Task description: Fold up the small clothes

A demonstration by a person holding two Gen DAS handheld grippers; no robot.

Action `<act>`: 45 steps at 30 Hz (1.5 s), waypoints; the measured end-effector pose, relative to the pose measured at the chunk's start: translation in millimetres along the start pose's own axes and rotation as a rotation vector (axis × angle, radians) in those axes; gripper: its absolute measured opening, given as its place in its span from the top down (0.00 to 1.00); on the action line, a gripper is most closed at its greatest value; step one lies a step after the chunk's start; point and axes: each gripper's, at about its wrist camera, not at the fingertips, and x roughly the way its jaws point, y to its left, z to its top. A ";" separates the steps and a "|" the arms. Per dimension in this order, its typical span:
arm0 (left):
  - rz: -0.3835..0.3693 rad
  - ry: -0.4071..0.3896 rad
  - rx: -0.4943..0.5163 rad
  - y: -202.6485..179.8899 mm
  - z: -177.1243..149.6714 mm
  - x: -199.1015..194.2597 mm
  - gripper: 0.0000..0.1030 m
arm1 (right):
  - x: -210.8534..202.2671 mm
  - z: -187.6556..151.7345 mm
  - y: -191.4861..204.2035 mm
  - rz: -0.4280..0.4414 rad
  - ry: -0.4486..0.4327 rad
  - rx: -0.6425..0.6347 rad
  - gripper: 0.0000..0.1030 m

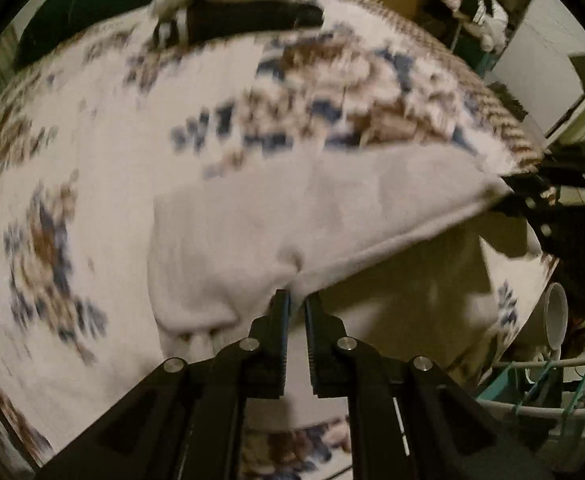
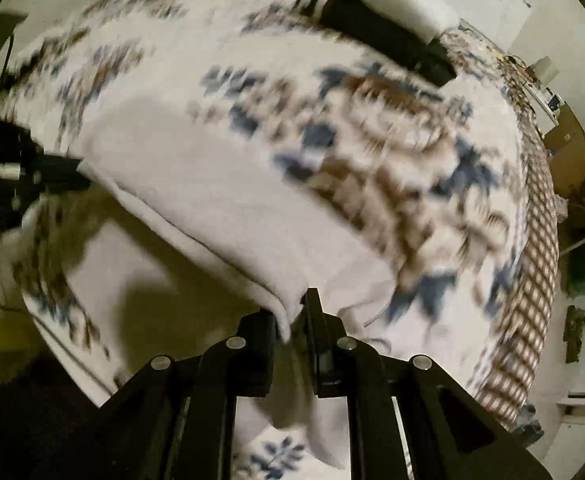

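A: Position check. We have the white garment (image 1: 292,208) lifted off the patterned bedspread (image 1: 92,128), strung between our two hands. Its near hem is the long axis, running side to side from one tool to the other.

B: Agreed. The left gripper (image 1: 297,300) is clamped on the hem at its end; cloth puckers right at the tips. In the left wrist view the far end of that hem runs off right to a dark shape, which we take to be our other tool.

A: The right gripper (image 2: 292,308) is pinched on the opposite corner, with a flap of the white garment (image 2: 196,184) trailing down between its fingers. Jaws nearly together, fabric between them.

B: So neither hand is nearer. Each holds one end, and the body of the cloth slopes away from both, forward and down onto the bed.

A: That settles the next move, in our judgement: the fold goes forward, across the long axis, both hands carrying the hem toward the far edge together.

B: Risk we see: if one hand leads, the hem skews. Frames are motion-blurred, so we can't tell where the far edge lies.

A: Noted. Folded white and dark pieces (image 2: 388,24) sit at the far side of the bed, well apart.
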 end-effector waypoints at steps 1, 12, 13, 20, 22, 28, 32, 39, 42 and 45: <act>0.007 0.018 -0.016 1.9 -7.3 7.9 0.94 | 8.4 -11.9 8.3 0.008 0.026 0.000 0.87; -0.103 0.089 -0.293 29.4 -46.3 0.8 0.71 | 27.9 -69.5 -6.6 0.238 0.154 0.234 0.33; -0.130 0.081 -0.324 32.0 -48.0 -5.2 0.69 | 21.0 -73.6 -15.9 0.266 0.140 0.287 0.33; -0.147 -0.023 -0.504 74.3 -13.3 -10.4 0.46 | 21.5 -94.8 -106.3 0.446 0.055 0.769 0.33; -0.157 -0.030 -0.487 83.2 11.8 7.7 0.45 | 45.6 -88.1 -123.9 0.490 0.044 0.835 0.26; -0.254 0.095 -0.395 101.0 54.1 77.9 0.42 | 113.8 -53.9 -138.5 0.551 0.120 0.779 0.17; -0.264 0.091 -0.372 100.9 55.2 84.2 0.42 | 120.1 -41.9 -130.4 0.576 0.134 0.712 0.20; -0.218 -0.018 -0.342 90.5 52.9 56.0 0.87 | 105.8 -23.5 -114.8 0.565 0.086 0.647 0.77; -0.216 -0.044 -0.351 92.1 64.1 39.8 0.88 | 89.8 -21.6 -126.3 0.575 0.046 0.691 0.79; -0.225 -0.081 -0.348 101.0 87.4 24.8 0.88 | 73.4 -7.4 -140.8 0.552 0.003 0.701 0.79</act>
